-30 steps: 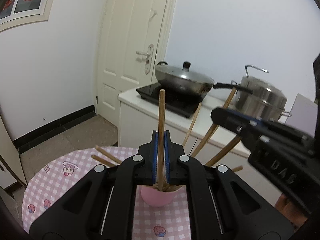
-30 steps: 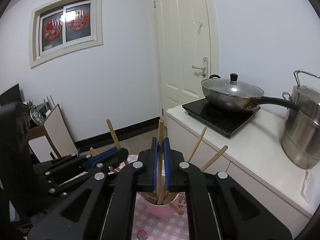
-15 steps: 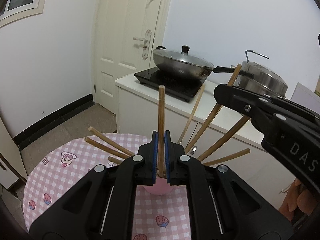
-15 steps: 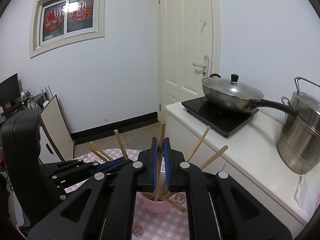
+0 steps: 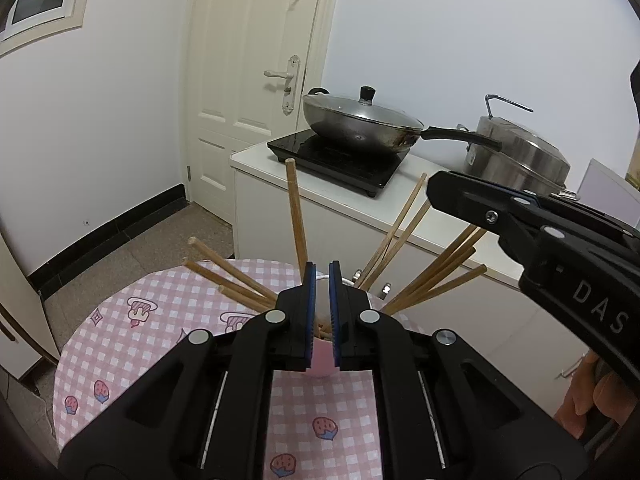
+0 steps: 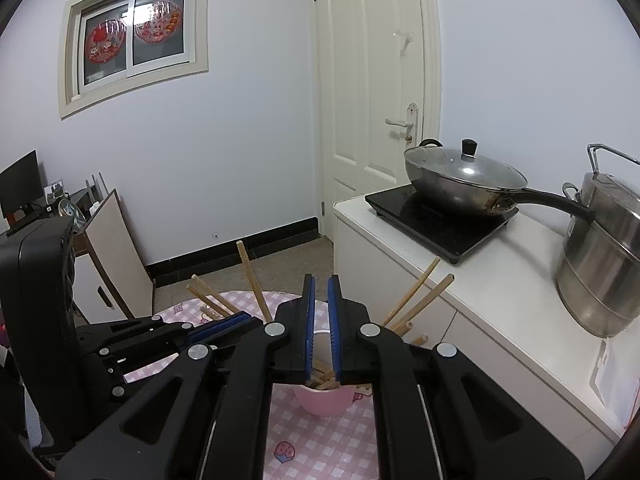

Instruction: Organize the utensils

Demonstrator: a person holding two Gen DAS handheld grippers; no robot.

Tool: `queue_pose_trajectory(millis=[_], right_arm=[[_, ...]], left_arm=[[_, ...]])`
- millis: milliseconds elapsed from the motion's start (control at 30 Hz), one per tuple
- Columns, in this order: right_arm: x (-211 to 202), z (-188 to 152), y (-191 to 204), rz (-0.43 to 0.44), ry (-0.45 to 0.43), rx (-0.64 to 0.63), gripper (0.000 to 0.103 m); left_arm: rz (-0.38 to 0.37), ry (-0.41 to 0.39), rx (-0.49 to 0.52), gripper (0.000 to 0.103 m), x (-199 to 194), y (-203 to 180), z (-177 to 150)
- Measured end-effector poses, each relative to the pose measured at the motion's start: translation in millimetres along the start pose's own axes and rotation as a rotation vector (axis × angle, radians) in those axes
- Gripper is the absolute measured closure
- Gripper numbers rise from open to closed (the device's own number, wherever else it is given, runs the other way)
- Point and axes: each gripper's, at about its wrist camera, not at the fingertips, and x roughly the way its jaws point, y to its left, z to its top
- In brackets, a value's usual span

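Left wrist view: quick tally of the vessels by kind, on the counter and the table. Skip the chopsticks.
Lidded wok: 1
Steel steamer pot: 1
Pink cup: 1
Total: 3

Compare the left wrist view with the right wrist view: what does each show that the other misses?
Left wrist only: a person's hand at lower right, and the right gripper. Right wrist only: the window, a monitor, a leaning board, the left gripper. Both: the pink cup holding chopsticks, the checked tablecloth, the lidded wok, the steel pot, the door.
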Motion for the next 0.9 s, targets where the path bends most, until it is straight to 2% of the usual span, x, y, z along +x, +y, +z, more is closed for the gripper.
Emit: queue_pose_trajectory(millis=[367, 567, 833, 867, 900], right_arm=[[-34.9, -19.7, 4.6, -0.022, -0.04, 0.01, 0.077], [-56.6, -40.4, 13.2, -0.03, -0.046, 0.012, 0.065], [-93.7, -64.8, 29.3, -0.059, -0.085, 0.019, 0.048], [-98.6, -68.2, 32.3, -0.061, -0.092, 0.018, 0.047], [-104.7, -72.8, 35.7, -0.068, -0.1, 0.02, 0.045]], left_arm=[[0.049, -0.038, -0.005, 0.096, -42.8, 8.9, -9.8], [0.076, -0.046, 0.018, 0.096, -71.1, 9.5, -33.9], [0.063, -0.065, 0.002, 0.095, -107.9, 13.5, -66.4], [0.067, -0.076, 0.006, 0.095, -114.7, 12.1, -70.9], [0.072, -0.083, 0.01, 0.082, -118.8, 11.0, -73.7]])
